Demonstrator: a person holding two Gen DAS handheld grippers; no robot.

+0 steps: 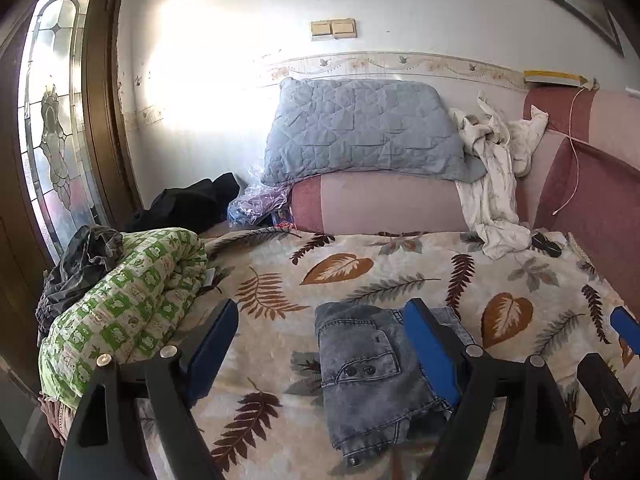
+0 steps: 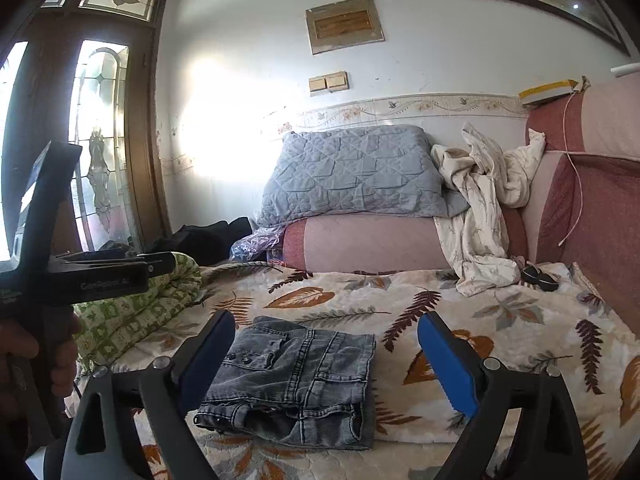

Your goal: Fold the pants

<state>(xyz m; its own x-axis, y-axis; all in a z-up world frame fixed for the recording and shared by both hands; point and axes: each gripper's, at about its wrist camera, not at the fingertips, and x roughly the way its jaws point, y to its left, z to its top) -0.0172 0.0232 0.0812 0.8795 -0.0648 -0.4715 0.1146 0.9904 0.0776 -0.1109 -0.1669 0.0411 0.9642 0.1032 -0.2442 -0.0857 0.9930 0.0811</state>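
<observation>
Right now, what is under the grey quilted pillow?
The pillow rests on a pink bolster, beside a white cloth. The bolster's top, under the pillow, is hidden.

My left wrist view looks forward along its fingers (image 1: 430, 354), low over the bed (image 1: 280, 276), facing the blue pillow (image 1: 360, 132) and wall. My right wrist view sits beside it, equally low, facing the same way. Both share the folded pants (image 1: 372, 376), the pillow and the leaf-print bed cover; the right view also catches the left gripper (image 2: 64, 272).
</observation>
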